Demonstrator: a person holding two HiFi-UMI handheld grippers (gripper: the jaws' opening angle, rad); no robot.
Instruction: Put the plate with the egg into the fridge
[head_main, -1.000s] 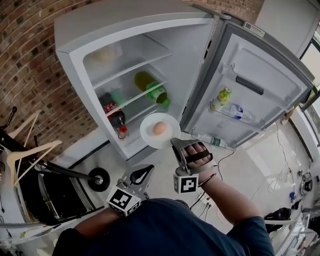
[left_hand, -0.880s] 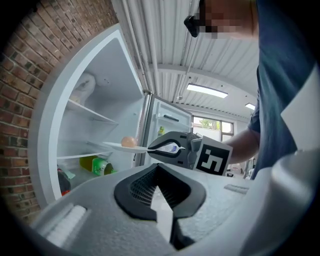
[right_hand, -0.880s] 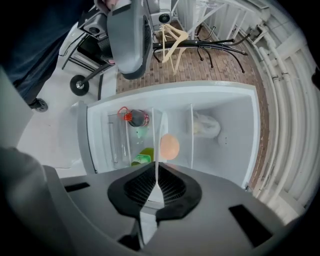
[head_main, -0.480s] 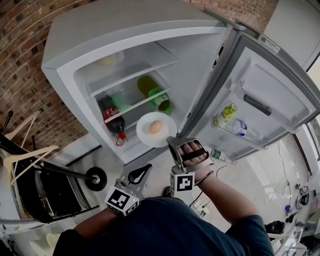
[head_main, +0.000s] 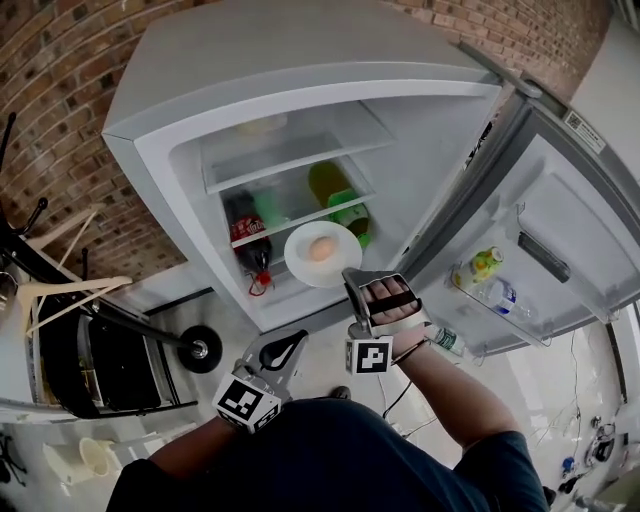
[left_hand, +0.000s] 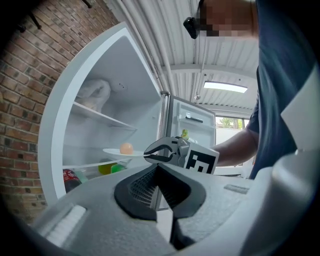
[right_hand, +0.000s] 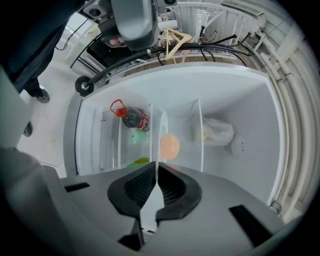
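Holding plate (head_main: 299, 256) by its rim, right gripper (head_main: 350, 276) clamped on it | egg (head_main: 321, 248) on plate, at open fridge (head_main: 300, 90) front, 11 o'clock of right gripper | left gripper (head_main: 296, 336) closed, empty, 7 o'clock of plate

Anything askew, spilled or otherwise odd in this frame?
Nothing spilled or damaged. The plate is level, clamped only at its rim by the right gripper, with the egg resting at its centre. Inside the fridge, the cola bottle and green bottle lie on their sides.
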